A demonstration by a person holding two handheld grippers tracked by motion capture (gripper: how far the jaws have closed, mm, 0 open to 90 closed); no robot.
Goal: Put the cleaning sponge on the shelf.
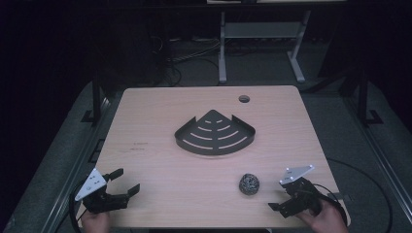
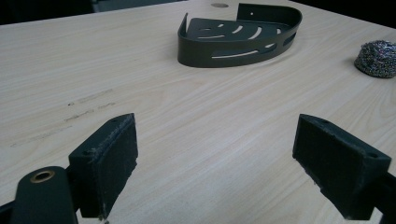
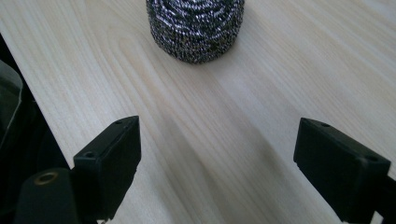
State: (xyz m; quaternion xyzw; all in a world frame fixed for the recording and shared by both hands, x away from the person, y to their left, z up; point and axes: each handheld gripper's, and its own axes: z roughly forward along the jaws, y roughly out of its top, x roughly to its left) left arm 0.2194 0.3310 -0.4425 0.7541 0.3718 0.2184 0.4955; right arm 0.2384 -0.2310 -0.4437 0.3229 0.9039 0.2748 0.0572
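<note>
A round steel-wool scourer (image 1: 248,184) lies on the pale wooden table (image 1: 160,189) near its front right. In the right gripper view the scourer (image 3: 195,28) sits straight ahead of my right gripper (image 3: 217,163), whose jaws stand wide open with bare wood between them. From above, the right gripper (image 1: 279,195) is just right of the scourer, apart from it. A black slotted corner basket (image 1: 214,151) rests at the table's middle. My left gripper (image 1: 125,180) is at the front left, open and empty; its view has the basket (image 2: 233,53) and scourer (image 2: 377,58) far ahead of the gripper (image 2: 229,158).
A round cable hole (image 1: 244,99) sits near the table's far edge. The table's front edge (image 3: 28,93) runs close beside my right gripper. A metal desk frame (image 1: 222,48) and cables stand on the dark floor beyond.
</note>
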